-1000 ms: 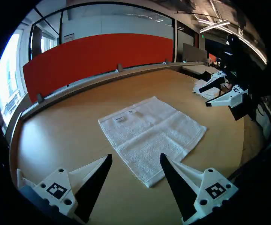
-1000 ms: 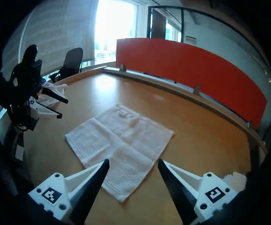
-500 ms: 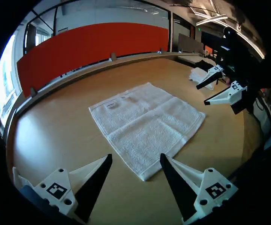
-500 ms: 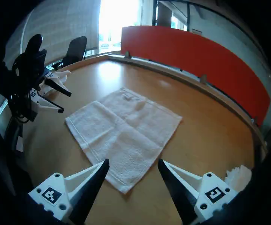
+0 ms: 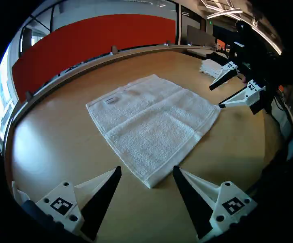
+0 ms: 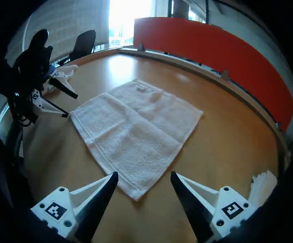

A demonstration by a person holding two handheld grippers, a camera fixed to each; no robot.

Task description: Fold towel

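A white towel (image 5: pixel 152 117) lies flat and unfolded on the wooden table, with a small label near its far corner. In the left gripper view my left gripper (image 5: pixel 146 172) stands open just short of the towel's near corner, nothing between its fingers. The right gripper (image 5: pixel 223 93) shows farther off at the towel's right corner, open. In the right gripper view the same towel (image 6: pixel 136 129) spreads ahead, its near corner reaching between the open fingers of my right gripper (image 6: pixel 143 176). The left gripper (image 6: pixel 67 103) hovers open by the towel's left corner.
A red divider panel (image 5: pixel 93 40) runs along the table's far edge. A stack of folded white towels (image 5: pixel 211 67) sits at the back right, and another white stack (image 6: pixel 261 186) lies at the table's edge in the right gripper view. Dark chairs (image 6: pixel 81 44) stand beyond the table.
Both grippers have moved in and down toward the towel. Its corners now lie closer to each pair of fingers. The fingers stayed open.
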